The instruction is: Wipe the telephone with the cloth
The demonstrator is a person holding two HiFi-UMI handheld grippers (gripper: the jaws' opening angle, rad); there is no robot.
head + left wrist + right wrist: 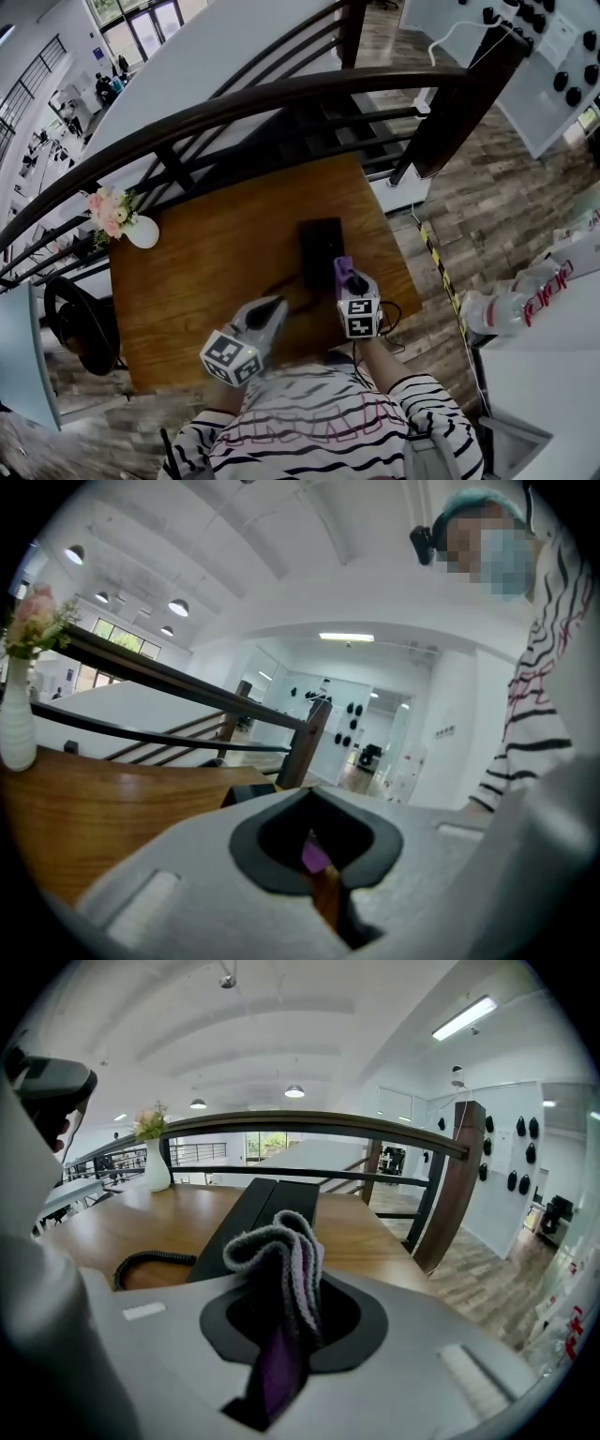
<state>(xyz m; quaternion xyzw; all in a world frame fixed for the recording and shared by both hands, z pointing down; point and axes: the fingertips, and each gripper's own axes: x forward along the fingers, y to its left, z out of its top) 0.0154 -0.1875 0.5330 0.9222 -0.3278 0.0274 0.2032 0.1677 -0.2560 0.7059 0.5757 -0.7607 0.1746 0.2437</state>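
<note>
A black telephone lies flat on the wooden table; it also shows as a long dark slab ahead in the right gripper view, with its coiled cord trailing to the left. My right gripper hovers at the telephone's near end, shut on a folded purple and grey cloth that sticks up between the jaws. The left gripper sits to the left of the telephone near the table's front, shut with nothing held. A sliver of the cloth shows past its jaws.
A white vase of pink flowers stands at the table's far left corner. A dark wooden railing runs along the table's far side. Plastic bottles lie on a white surface to the right. A black round chair is at the left.
</note>
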